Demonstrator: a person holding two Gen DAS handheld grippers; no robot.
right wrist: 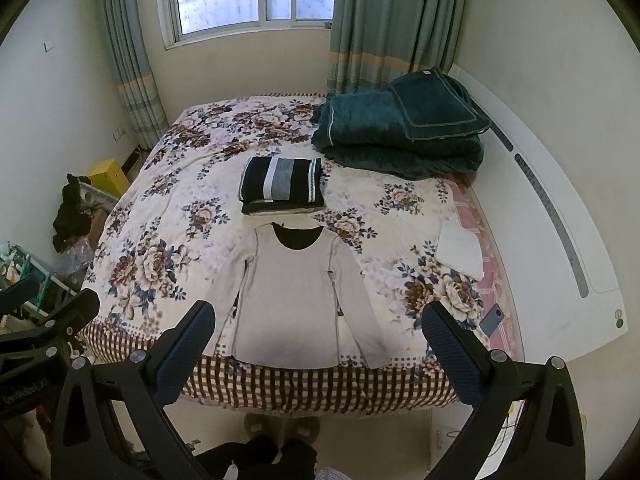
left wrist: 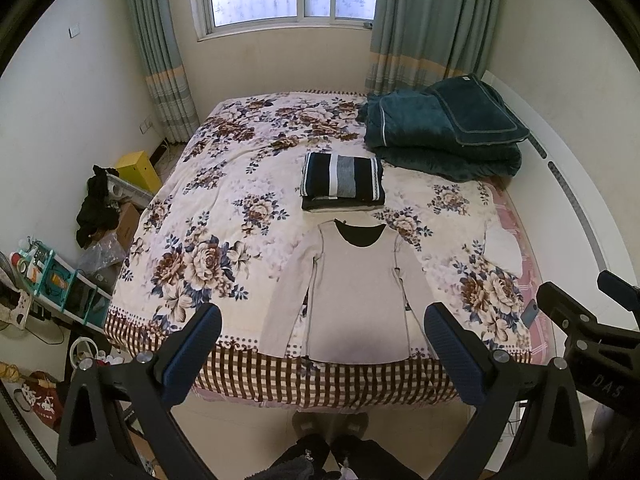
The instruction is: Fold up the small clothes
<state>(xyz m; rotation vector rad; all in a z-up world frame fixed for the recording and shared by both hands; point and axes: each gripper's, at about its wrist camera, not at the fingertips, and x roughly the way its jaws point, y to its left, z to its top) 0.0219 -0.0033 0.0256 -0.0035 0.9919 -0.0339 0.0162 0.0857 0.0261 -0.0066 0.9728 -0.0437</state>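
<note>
A beige long-sleeved top [left wrist: 352, 288] lies flat, neck away from me, at the near edge of the floral bedspread [left wrist: 224, 216]; it also shows in the right wrist view [right wrist: 296, 296]. Behind it sits a folded pile topped by a navy, white and grey striped garment [left wrist: 342, 180] [right wrist: 282, 184]. My left gripper [left wrist: 322, 344] is open and empty, held above the top's hem. My right gripper [right wrist: 318, 340] is open and empty at the same height, to the right of the left one.
A folded teal blanket [left wrist: 444, 132] lies at the bed's far right. A white cloth [left wrist: 504, 252] and a phone [left wrist: 531, 314] lie at the right edge. A white headboard [right wrist: 560, 240] runs along the right. Clutter and shelves [left wrist: 60, 280] stand left of the bed.
</note>
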